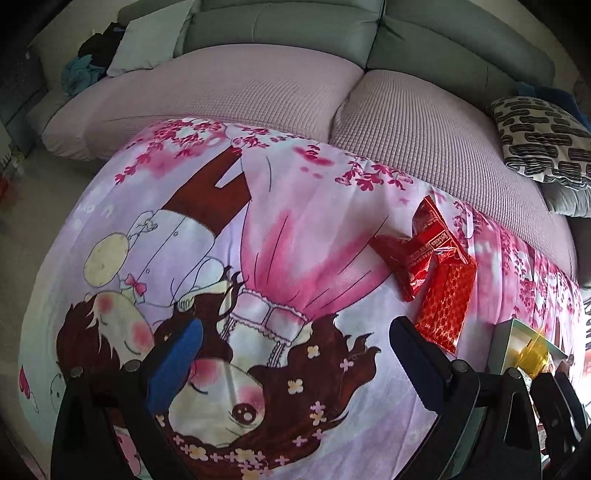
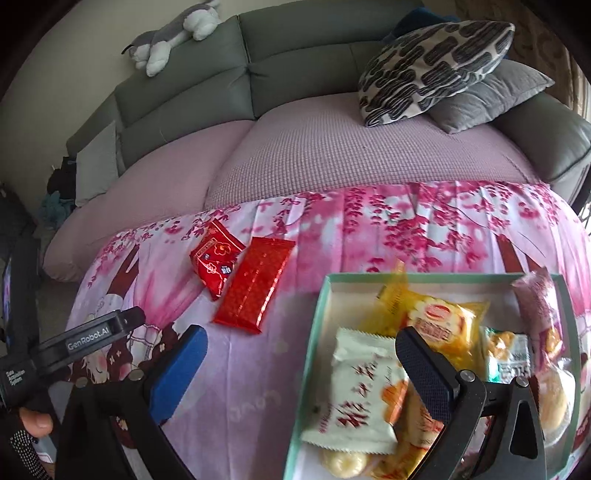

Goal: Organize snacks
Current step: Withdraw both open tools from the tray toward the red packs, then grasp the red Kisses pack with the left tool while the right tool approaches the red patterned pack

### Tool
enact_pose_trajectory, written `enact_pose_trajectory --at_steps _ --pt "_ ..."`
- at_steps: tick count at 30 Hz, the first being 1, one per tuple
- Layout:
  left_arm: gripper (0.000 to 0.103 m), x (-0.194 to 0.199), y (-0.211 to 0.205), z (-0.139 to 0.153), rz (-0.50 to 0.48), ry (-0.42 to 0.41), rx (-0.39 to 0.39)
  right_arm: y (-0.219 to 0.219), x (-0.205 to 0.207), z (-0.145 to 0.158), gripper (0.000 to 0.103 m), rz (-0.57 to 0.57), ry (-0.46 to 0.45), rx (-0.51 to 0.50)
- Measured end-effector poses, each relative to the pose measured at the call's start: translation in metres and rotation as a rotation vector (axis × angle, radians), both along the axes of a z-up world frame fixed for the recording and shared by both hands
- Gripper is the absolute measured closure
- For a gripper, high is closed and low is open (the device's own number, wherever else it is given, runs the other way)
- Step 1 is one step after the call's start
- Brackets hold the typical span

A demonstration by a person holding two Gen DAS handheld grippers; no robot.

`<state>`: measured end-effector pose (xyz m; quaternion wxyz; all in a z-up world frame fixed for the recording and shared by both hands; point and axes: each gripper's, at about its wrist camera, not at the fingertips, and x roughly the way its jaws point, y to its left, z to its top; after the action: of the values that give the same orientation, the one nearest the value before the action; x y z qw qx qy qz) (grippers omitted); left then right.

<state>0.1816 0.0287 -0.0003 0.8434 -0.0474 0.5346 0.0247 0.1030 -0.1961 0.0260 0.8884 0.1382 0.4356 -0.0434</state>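
Two red snack packets lie on the pink cartoon cloth: a crumpled red pouch (image 2: 215, 260) (image 1: 417, 247) and a flat red patterned bar packet (image 2: 255, 284) (image 1: 445, 301) just right of it. A pale green box (image 2: 314, 332) at the right holds several wrapped snacks, among them a white packet (image 2: 360, 387) and a yellow packet (image 2: 441, 321); its corner shows in the left wrist view (image 1: 511, 339). My left gripper (image 1: 295, 343) is open and empty, left of the red packets. My right gripper (image 2: 301, 350) is open and empty, over the box's left edge.
The cloth (image 1: 258, 221) covers a low table in front of a grey sofa with mauve seat covers (image 2: 332, 155). Patterned and grey cushions (image 2: 436, 66) sit at the sofa's right, a plush toy (image 2: 173, 29) on its back, clothes (image 1: 92, 62) at its left end.
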Motion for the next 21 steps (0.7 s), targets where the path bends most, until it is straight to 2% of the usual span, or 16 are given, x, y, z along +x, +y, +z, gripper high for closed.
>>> enact_pose_trajectory --at_steps 4,11,13,21 --pt "0.002 0.017 -0.003 -0.004 -0.038 0.012 0.024 0.010 0.031 -0.004 0.000 0.029 0.026 0.025" --pt "0.002 0.049 -0.015 -0.013 -0.139 0.031 -0.012 0.030 0.074 -0.021 0.005 0.071 0.091 -0.021" --pt "0.002 0.056 -0.013 -0.016 -0.141 0.036 0.001 0.032 0.083 -0.027 0.010 0.075 0.103 -0.035" --pt "0.002 0.073 -0.004 -0.024 -0.125 0.037 -0.023 0.036 0.110 -0.059 0.016 0.092 0.177 -0.045"
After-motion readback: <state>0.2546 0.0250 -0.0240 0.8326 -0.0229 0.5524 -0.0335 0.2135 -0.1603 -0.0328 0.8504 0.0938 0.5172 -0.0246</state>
